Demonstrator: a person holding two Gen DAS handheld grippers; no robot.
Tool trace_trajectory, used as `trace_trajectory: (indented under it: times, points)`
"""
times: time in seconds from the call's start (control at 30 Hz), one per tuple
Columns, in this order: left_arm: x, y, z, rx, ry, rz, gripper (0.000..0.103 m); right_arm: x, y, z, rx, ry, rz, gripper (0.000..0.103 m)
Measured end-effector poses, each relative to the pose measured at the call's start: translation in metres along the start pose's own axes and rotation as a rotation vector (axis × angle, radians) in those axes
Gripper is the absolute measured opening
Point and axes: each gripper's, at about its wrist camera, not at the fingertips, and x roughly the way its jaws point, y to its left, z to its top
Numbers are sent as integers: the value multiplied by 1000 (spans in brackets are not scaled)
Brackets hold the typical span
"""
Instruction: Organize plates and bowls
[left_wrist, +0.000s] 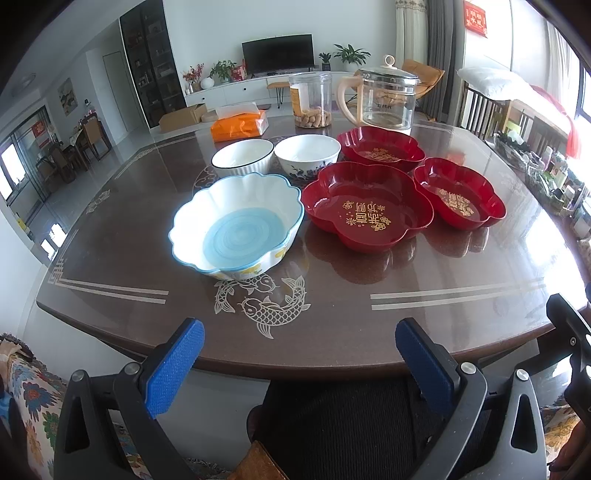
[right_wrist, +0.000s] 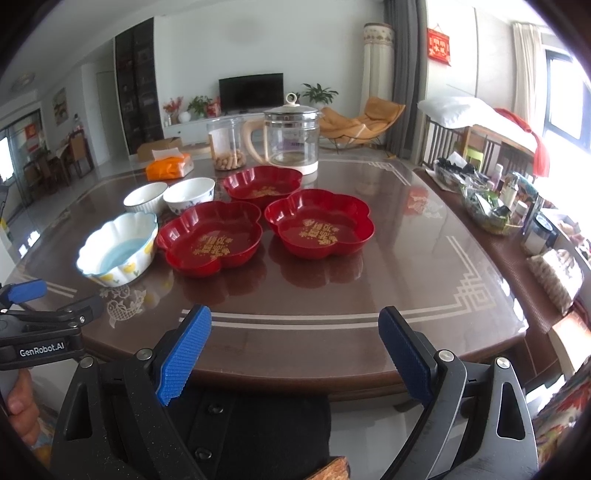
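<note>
Both the left gripper (left_wrist: 299, 354) and right gripper (right_wrist: 294, 343) are held released and empty, short of the surface (left_wrist: 332, 306). Three red plates (left_wrist: 367, 206) and three bowls (left_wrist: 236, 225) lie unstacked, mid-surface. Like items should be nested by rim grasps, lowered level.

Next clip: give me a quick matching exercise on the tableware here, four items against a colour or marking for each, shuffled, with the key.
Items
1. scalloped bowl
2. ribbed bowl
3. flower-shaped plate
4. tissue pack

Descriptions
A. orange wrapper
B. red with gold characters
C. white with a dark rim
D. pale blue inside, yellow prints outside

Pairs: 1-D, 2-C, 3-B, 4-A
</note>
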Motion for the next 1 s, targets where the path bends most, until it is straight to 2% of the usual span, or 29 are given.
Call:
trace_trajectory:
  times: [1.0]
  points:
    - [3, 0, -3, 9, 25, 5, 103, 2, 2, -2, 2, 14, 6, 94]
